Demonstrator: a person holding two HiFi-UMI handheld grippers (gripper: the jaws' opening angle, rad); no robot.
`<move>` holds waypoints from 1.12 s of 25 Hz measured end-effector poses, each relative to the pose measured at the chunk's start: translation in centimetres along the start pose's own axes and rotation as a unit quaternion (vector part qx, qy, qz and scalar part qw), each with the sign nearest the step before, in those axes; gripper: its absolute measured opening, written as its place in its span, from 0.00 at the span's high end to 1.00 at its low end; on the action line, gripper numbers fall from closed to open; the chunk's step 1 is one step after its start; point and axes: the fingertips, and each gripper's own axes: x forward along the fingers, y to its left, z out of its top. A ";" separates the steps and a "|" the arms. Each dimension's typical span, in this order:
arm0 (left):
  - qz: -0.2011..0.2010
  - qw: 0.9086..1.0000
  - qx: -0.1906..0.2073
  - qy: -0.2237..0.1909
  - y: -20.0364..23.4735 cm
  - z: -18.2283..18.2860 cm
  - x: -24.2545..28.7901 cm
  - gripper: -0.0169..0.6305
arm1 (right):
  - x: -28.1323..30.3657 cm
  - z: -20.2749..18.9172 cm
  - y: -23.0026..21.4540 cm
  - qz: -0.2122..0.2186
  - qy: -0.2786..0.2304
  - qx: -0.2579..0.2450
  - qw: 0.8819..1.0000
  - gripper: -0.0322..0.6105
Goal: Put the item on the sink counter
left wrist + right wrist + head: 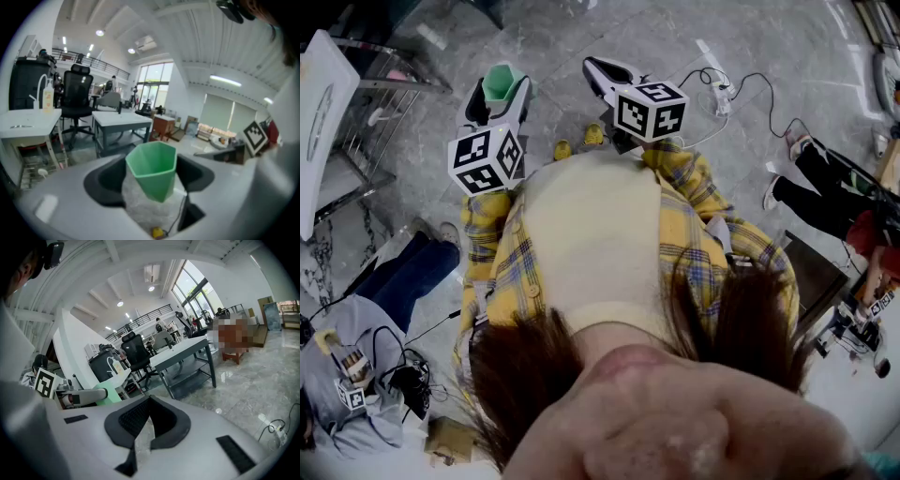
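A green plastic cup [499, 81] hangs over the marble floor between the jaws of my left gripper [500, 95], which is shut on it. In the left gripper view the cup [153, 169] stands upright with its mouth toward the camera, and the dark pads press on both of its sides. My right gripper [593, 65] is beside it to the right, its pads meeting at the tips [149, 399] with nothing between them. The white sink counter [28, 124], with a faucet and a soap bottle [47, 99], lies ahead to the left.
A grey table [122, 119] and a black office chair [77, 101] stand beyond the counter. A power strip with cables [720, 98] lies on the floor at the right. One person sits low at the left [356, 375], another at the right [825, 187].
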 end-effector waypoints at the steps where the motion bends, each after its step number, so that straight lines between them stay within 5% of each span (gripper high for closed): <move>1: 0.000 1.000 0.001 0.000 0.2 0.2 0.5 0.45 | 0.4 0.3 -0.2 0.000 0.000 -0.001 1.000 0.93; 28: 0.036 0.999 0.021 -0.003 -2.4 2.2 6.4 0.45 | 2.2 2.8 -6.2 0.038 0.005 0.006 0.999 0.93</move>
